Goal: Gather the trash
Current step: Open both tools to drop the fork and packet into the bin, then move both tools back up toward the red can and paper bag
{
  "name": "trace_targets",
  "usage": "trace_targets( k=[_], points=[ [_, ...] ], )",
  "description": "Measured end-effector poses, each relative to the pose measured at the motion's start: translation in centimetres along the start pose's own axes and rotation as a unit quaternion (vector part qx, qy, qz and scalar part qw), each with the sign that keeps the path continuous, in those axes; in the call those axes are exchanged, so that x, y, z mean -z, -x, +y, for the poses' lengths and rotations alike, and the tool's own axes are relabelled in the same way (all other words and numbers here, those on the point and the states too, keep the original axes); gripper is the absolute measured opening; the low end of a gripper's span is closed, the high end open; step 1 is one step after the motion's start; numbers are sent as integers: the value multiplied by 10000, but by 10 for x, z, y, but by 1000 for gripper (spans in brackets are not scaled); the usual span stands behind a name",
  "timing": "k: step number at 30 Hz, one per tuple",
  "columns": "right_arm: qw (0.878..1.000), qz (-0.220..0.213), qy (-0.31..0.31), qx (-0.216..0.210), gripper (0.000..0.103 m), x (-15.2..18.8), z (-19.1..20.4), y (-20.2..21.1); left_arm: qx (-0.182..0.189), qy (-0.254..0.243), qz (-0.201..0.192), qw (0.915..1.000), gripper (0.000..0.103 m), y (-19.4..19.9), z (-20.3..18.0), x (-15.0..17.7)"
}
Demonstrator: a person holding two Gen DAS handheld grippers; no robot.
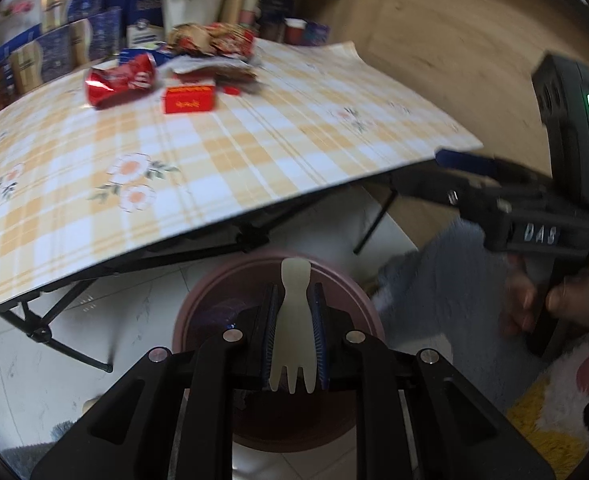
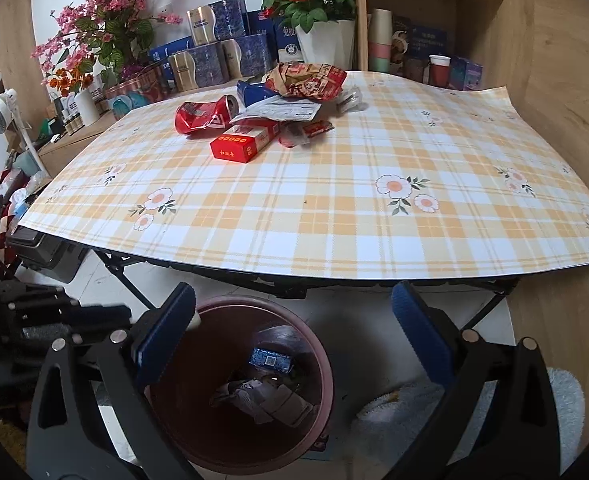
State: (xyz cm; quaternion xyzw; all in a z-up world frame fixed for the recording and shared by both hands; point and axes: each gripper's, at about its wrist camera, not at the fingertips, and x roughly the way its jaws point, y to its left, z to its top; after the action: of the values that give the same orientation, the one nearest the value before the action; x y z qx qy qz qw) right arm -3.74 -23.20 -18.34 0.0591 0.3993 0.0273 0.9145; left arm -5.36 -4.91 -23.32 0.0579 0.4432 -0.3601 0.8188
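A white plastic fork is clamped between the blue pads of my left gripper, tines toward the camera, directly over the dark pink bin. My right gripper stands wide open with nothing between its fingers, above the same bin, which holds crumpled paper and a blue packet. More trash lies at the far side of the table: a crushed red can, a red box, a crumpled wrapper and papers. In the left wrist view the right gripper is at the table's edge, held by a hand.
The folding table carries a yellow checked cloth that overhangs the bin; its black legs stand close behind. Flower pots, blue boxes and a wooden shelf line the back. A grey rug lies right of the bin.
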Motion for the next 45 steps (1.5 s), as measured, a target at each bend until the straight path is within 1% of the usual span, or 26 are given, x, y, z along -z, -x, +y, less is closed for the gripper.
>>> trace_targets(
  k=[8, 9, 11, 12, 13, 14, 16, 17, 19, 23, 26, 32, 37, 38, 41, 45],
  points=[
    [9991, 100, -418, 60, 97, 1, -16, -6, 167, -169, 495, 9985, 17, -22, -9, 5],
    [9989, 119, -450, 62, 97, 2, -17, -7, 156, -171, 542, 9983, 19, -25, -9, 5],
    [9987, 153, -489, 59, 97, 2, -18, -9, 37, -161, 565, 9983, 33, -27, -8, 5],
    [9986, 164, -492, 61, 97, 3, -18, -9, -46, -149, 522, 9985, 47, -26, -8, 4],
    [9986, 175, -491, 58, 97, 3, -18, -10, -219, -120, 408, 9989, 59, -23, -6, 3],
    [9986, 183, -487, 54, 97, 4, -18, -10, -332, -80, 300, 9990, 64, -20, -4, 2],
    [9987, 212, -467, 53, 97, 4, -17, -11, -464, 26, 123, 9988, 76, -13, 1, 1],
    [9987, 223, -454, 51, 97, 4, -16, -12, -594, 129, -13, 9981, 79, -8, 5, 0],
    [9988, 233, -435, 45, 97, 4, -15, -12, -724, 266, -154, 9969, 88, -2, 12, -1],
    [9988, 252, -410, 35, 97, 5, -14, -13, -1024, 672, -358, 9918, 92, 9, 28, -3],
    [9987, 297, -412, 19, 97, 5, -14, -15, -1128, 956, -443, 9880, 94, 15, 40, -5],
    [9981, 376, -488, -13, 97, 7, -15, -20, -1202, 1404, -716, 9802, 94, 29, 55, -2],
    [9972, 411, -625, -8, 97, 3, -22, -26, -1246, 1845, -781, 9718, 94, 37, 77, -6],
    [9970, 406, -659, -5, 97, 2, -24, -27, -1260, 1927, -806, 9698, 94, 39, 83, -9],
    [9960, 423, -783, 4, 97, -2, -30, -33, -1339, 1972, -901, 9670, 94, 43, 96, -23],
    [9946, 454, -937, 3, 97, -5, -37, -37, -1373, 2008, -1092, 9638, 94, 49, 114, -50]
  ],
)
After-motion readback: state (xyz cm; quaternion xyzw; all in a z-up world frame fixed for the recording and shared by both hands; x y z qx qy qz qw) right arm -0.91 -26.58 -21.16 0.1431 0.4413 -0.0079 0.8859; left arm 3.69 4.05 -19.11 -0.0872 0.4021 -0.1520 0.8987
